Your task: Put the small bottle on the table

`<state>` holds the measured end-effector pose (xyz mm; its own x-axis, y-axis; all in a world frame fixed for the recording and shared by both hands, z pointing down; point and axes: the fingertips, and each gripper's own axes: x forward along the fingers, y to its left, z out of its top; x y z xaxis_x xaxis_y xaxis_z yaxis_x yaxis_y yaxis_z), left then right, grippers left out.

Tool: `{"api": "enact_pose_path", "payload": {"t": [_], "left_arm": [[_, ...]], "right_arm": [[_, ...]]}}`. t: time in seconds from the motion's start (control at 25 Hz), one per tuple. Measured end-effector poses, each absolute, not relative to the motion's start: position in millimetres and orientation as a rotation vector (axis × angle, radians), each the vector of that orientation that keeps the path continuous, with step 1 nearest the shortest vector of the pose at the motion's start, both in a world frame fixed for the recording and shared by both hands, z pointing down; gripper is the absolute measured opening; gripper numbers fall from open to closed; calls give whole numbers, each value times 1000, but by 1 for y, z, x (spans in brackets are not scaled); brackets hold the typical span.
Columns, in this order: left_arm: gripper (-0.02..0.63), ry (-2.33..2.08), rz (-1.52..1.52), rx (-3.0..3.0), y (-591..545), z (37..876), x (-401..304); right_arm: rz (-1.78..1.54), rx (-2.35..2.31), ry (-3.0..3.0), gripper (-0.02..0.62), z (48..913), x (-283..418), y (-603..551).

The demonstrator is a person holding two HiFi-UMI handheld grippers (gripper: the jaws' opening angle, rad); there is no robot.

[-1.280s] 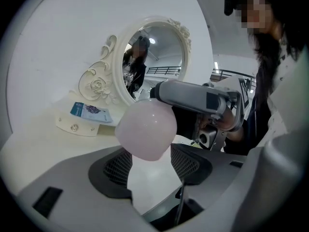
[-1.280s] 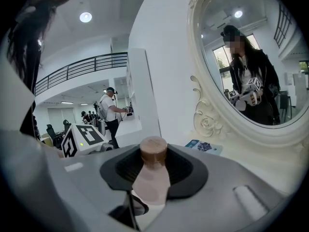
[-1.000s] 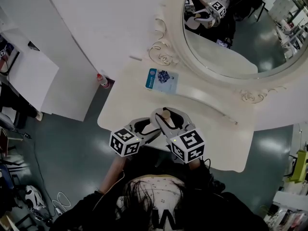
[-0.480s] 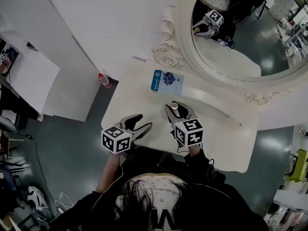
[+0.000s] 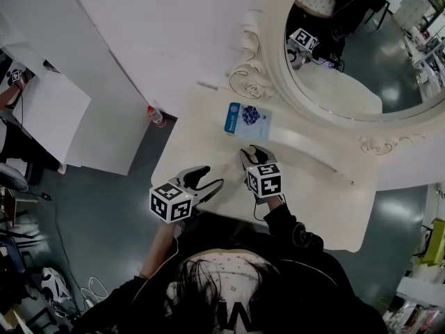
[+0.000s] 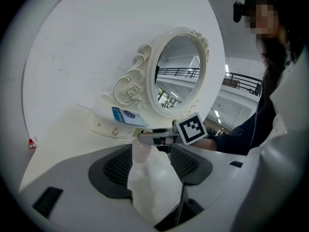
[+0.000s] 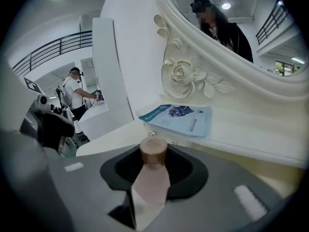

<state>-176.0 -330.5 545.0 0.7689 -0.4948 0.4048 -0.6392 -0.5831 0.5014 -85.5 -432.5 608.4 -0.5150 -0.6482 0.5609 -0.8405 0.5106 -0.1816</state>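
We start with the white table, which stands under the mirror and reaches forward from its foot. The mirror is a large oval in a carved white frame with a rose at the lower corner. Its glass reflects a marker cube.

The left gripper hovers at the table's near edge, well away from the mirror's foot and to the left of it in the head view. Its pads stand wide apart. Between them we see the pale table and a faint pinkish blur against one pad, which we cannot name.

The right gripper sits closer to the mirror, over the table just in front of the ledge at the mirror's foot. It points toward the mirror and is closed on the bottle.

A blue packet lies flat on that ledge, right under the frame's carved rose.

A red-topped container stands on the floor, off the table and well to the left of the mirror's foot.

The small bottle is pinkish with a round brown cap. Its body is gripped between the right gripper's black pads. The cap pokes out past them toward the mirror. We cannot tell whether its base touches the table.
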Motion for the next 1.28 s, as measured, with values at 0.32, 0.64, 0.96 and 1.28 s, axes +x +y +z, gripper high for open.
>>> {"api": "enact_pose_path", "payload": {"t": [0.32, 0.64, 0.96, 1.28], "left_arm": [[249, -837, 295, 2319, -335, 545, -173], [249, -805, 297, 2333, -340, 544, -160], [249, -796, 302, 2340, -347, 543, -158], [249, -786, 315, 2350, -350, 542, -156]], "right_arm": [[534, 1196, -2340, 143, 615, -88, -433], [396, 1127, -2393, 143, 616, -92, -425], [353, 1090, -2445, 143, 617, -94, -430], [346, 1103, -2450, 143, 617, -98, -448]]}}
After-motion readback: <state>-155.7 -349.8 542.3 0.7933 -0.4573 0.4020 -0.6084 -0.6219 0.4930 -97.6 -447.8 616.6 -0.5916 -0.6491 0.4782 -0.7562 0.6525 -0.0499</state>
